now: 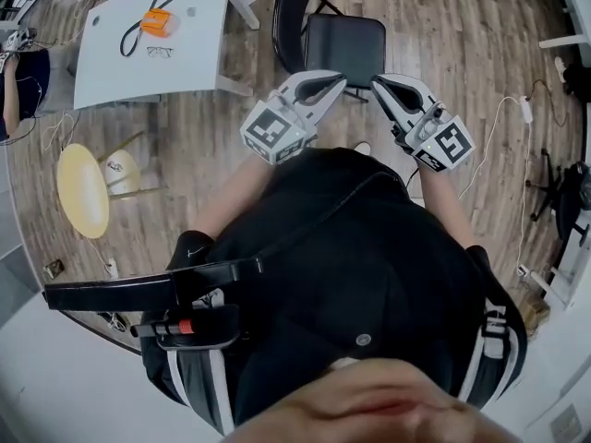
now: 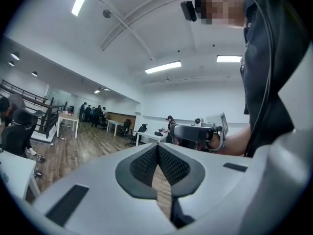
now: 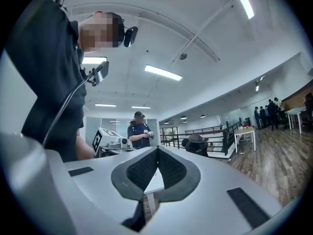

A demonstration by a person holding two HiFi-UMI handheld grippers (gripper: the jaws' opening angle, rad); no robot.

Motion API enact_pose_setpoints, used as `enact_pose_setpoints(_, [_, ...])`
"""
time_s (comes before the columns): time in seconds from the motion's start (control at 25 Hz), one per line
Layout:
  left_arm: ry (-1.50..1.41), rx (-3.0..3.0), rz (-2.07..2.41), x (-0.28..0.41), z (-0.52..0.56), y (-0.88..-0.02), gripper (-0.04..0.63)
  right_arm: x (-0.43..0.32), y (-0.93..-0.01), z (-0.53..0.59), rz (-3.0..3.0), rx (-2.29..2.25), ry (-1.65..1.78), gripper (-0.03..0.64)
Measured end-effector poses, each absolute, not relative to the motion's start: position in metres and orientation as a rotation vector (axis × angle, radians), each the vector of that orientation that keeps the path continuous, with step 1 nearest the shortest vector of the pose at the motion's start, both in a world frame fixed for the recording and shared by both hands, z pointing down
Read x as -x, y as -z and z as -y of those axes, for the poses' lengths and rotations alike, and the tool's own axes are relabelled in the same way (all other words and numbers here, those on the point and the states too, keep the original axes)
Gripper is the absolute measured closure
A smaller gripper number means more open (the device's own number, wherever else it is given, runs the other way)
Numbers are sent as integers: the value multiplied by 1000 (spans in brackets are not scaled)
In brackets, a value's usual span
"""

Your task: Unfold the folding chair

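Observation:
The black folding chair (image 1: 343, 49) stands on the wooden floor just beyond both grippers, seat flat and backrest (image 1: 289, 17) up. My left gripper (image 1: 340, 83) and right gripper (image 1: 377, 83) are held up in front of the person's chest, tips turned toward each other and a little apart, above the chair's near edge. Neither touches the chair. In the left gripper view the left gripper (image 2: 157, 146) has its pads together with nothing between them, and the right gripper (image 2: 198, 132) shows beyond. In the right gripper view the right gripper (image 3: 157, 150) is likewise shut and empty.
A white table (image 1: 185, 63) at the upper left carries an orange object (image 1: 159, 22) and glasses. A yellow round seat (image 1: 81, 190) stands at the left. White cables (image 1: 503, 118) run over the floor at the right. Other people stand far off in both gripper views.

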State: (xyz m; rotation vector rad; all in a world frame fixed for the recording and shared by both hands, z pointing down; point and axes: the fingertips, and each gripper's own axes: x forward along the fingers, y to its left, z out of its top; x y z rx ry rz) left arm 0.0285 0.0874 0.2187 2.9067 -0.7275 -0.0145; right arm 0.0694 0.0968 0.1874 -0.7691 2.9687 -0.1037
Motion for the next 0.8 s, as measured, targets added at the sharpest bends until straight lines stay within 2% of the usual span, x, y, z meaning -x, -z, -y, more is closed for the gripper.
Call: enact_pose_setpoints(0.8, [34, -2875, 841, -37, -93, -220, 591, -68, -206, -99, -3032, 742, 75, 609])
